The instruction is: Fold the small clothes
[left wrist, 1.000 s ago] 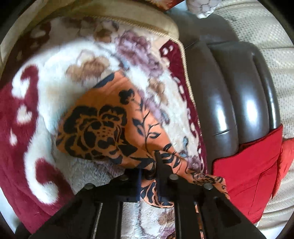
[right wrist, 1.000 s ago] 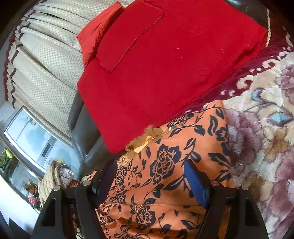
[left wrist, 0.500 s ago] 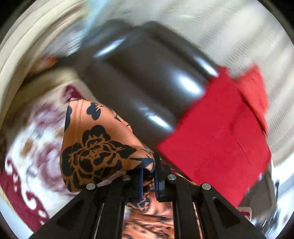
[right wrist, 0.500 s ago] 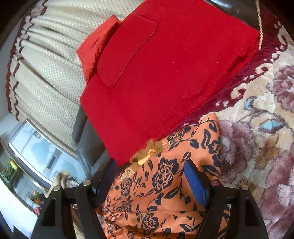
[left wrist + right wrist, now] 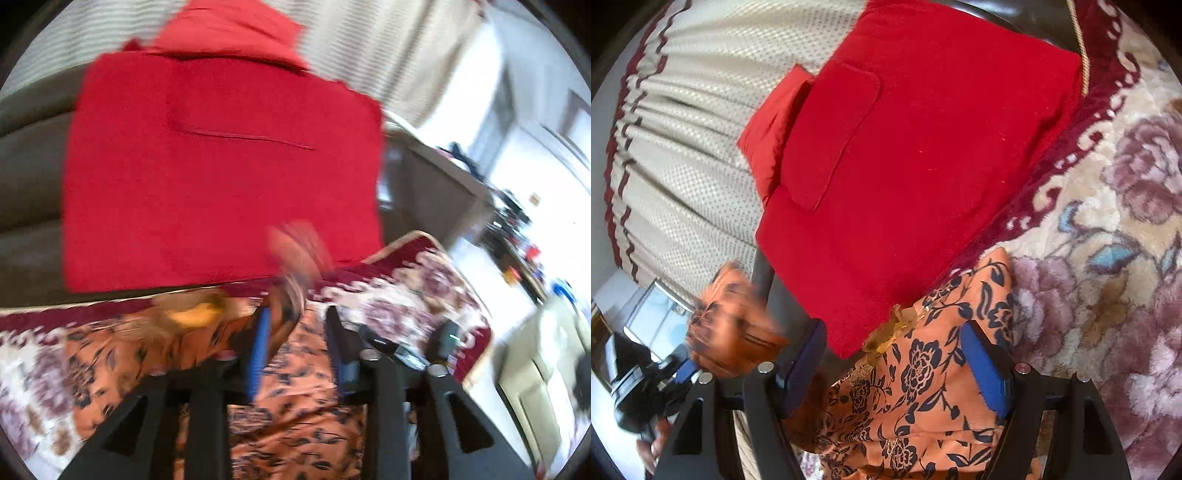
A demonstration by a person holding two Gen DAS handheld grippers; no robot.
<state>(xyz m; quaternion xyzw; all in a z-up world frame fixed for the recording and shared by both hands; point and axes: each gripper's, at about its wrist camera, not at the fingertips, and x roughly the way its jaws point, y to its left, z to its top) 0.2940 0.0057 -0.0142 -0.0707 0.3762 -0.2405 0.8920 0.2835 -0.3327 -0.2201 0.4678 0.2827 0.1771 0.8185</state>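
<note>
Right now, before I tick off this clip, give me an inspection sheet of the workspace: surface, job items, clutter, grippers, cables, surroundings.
Surface: floral plush blanket with a dark red border, spread over a dark leather sofa.
Job's things: orange floral garment lying on the blanket; one blurred corner lifted at the left gripper.
Clutter: red folded cloth against the sofa back.
Grippers: left jaws opening, garment corner between them; right gripper open, straddling the garment.
Cables: nothing seen.
Surroundings: beige dotted curtain; bright, blurred room beyond.
</note>
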